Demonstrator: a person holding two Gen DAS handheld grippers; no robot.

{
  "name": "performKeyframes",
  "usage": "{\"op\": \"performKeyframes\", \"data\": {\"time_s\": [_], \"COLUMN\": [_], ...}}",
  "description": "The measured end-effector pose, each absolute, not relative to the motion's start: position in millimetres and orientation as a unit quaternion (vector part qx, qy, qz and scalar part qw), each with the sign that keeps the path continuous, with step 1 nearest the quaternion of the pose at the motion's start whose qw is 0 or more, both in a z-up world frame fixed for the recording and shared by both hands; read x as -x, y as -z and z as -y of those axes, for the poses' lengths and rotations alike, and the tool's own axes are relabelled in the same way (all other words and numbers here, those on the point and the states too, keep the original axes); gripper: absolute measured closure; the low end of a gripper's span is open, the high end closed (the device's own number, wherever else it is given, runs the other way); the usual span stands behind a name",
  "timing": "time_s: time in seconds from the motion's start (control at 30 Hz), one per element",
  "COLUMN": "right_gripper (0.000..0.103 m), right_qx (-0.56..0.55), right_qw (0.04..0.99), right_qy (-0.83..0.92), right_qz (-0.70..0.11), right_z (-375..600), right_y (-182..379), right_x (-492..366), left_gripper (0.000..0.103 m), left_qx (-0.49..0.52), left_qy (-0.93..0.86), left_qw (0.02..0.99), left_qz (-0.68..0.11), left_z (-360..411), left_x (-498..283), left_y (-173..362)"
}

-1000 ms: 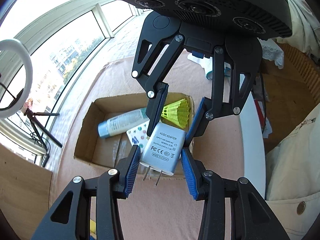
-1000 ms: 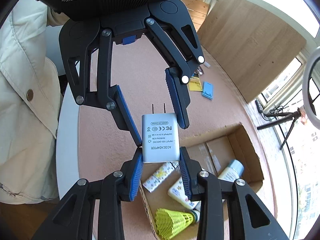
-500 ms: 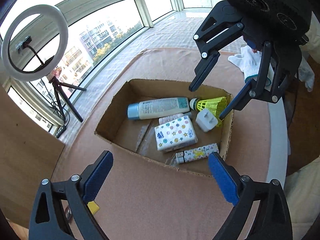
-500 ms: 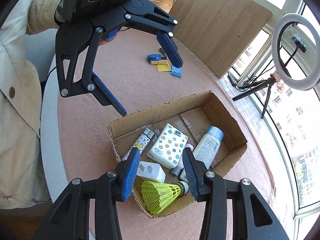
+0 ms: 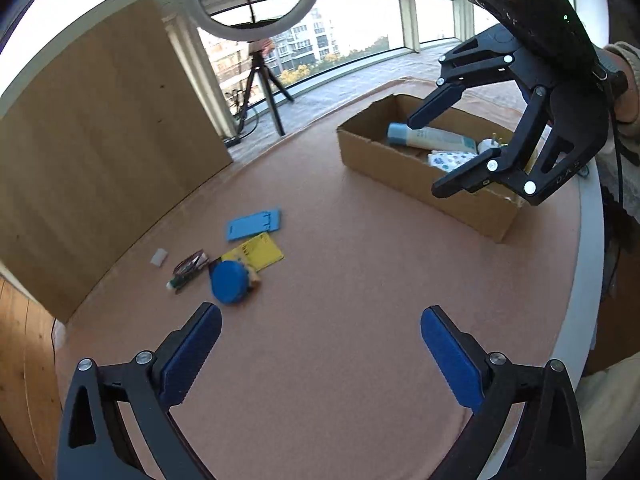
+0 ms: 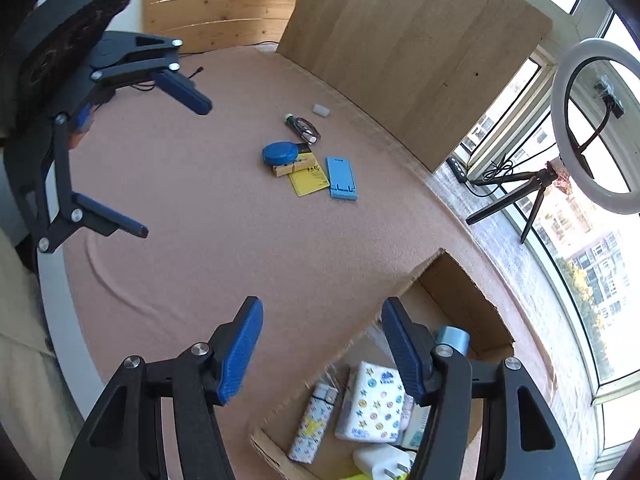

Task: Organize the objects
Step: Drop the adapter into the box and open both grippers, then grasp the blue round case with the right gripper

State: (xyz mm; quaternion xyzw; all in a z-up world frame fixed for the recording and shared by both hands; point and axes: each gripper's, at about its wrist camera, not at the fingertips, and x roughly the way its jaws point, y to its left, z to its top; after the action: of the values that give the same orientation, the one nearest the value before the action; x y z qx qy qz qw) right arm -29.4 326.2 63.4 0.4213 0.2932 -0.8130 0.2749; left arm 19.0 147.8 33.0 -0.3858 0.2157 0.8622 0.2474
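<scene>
My left gripper (image 5: 320, 320) hangs over bare mat, its jaws wide and still opening, with nothing between them. Just beyond its left finger lie a blue round case (image 5: 229, 282), a yellow card (image 5: 260, 254) and a blue phone stand (image 5: 254, 224). My right gripper (image 6: 322, 312) hovers at the near rim of the cardboard box (image 6: 460, 292), its jaws opening and empty. In the box lie the white adapter (image 6: 380, 462), a patterned tissue pack (image 6: 372, 404), a patterned small case (image 6: 314, 420) and a blue-capped bottle (image 6: 452, 336).
A small white piece (image 5: 159, 258) and a pen with a cord (image 5: 188, 272) lie left of the blue case. A wooden board (image 5: 100, 152) stands behind the table. A ring light on a tripod (image 5: 252, 0) stands by the window. The table's white edge (image 5: 588, 280) runs on the right.
A second ago both grippers held the adapter over the box; it dropped in. Both grippers have since swung away from the box toward the loose items, and their jaws have opened wider.
</scene>
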Motion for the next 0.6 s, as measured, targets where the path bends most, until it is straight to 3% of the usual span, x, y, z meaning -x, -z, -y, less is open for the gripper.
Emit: {"op": "performKeyframes", "data": {"time_s": [0.07, 0.33, 0.6], "right_gripper": [0.038, 0.038, 0.038], "right_qx": [-0.441, -0.473, -0.446], "right_qw": [0.256, 0.200, 0.207], "right_qy": [0.818, 0.841, 0.828], "right_qz": [-0.265, -0.173, -0.270], "right_z": [-299.6, -210.1, -142.0], "right_y": [-54.0, -14.3, 28.5], "right_x": [42.3, 108.4, 149.4], "left_gripper": [0.001, 0.001, 0.001], "left_qx": [0.402, 0.436, 0.453], "left_qy": [-0.871, -0.884, -0.883], "left_qw": [0.212, 0.126, 0.099], "left_qz": [-0.186, -0.112, -0.077], "left_z": [-112.8, -10.8, 30.1], "left_x": [-22.8, -54.5, -73.4], "left_y": [-27.6, -8.1, 2.1]}}
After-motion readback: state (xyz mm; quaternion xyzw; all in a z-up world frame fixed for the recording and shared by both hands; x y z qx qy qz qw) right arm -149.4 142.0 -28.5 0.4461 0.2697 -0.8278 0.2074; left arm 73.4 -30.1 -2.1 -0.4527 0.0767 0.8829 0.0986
